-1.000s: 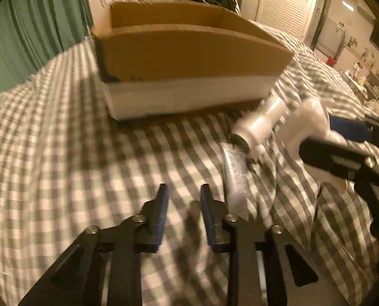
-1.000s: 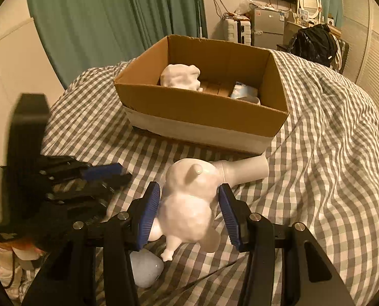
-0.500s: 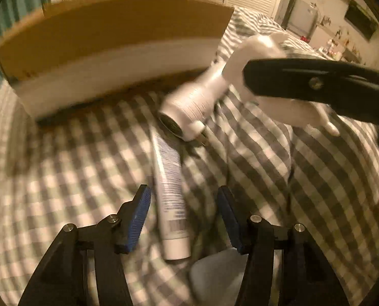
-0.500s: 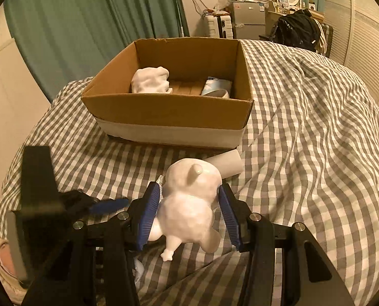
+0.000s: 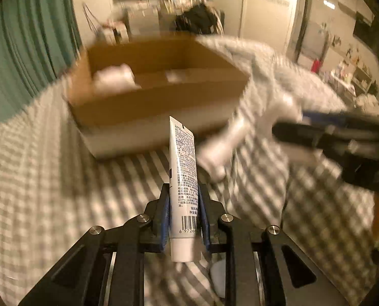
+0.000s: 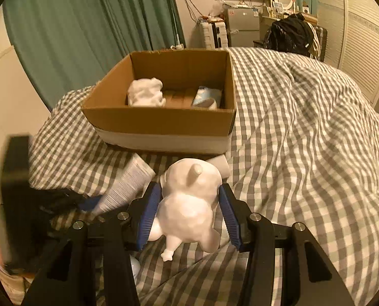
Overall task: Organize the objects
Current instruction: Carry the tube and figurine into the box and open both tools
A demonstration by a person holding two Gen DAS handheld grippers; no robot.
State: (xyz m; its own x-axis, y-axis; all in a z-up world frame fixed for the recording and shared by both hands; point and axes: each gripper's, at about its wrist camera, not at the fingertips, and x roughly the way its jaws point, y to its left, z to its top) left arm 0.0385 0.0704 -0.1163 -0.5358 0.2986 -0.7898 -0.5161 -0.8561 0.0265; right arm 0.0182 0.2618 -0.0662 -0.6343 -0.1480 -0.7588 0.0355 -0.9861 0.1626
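Observation:
My left gripper is shut on a white tube with black print and a barcode, held above the checked bedspread. The tube also shows in the right wrist view, at the left. My right gripper is shut on a white toy figure with a cylindrical snout, held above the bed in front of an open cardboard box. The box holds a crumpled white object and a light blue and white item. In the left wrist view the box is blurred, with the right gripper at the right.
The grey and white checked bedspread covers the whole bed. Green curtains hang behind the box at the left. A small pale object lies on the bed under my left gripper. Furniture and a black bag stand at the back.
My left gripper has closed on the white tube and lifted it off the bed, now facing the box. My right gripper has carried the toy figure closer to the box.

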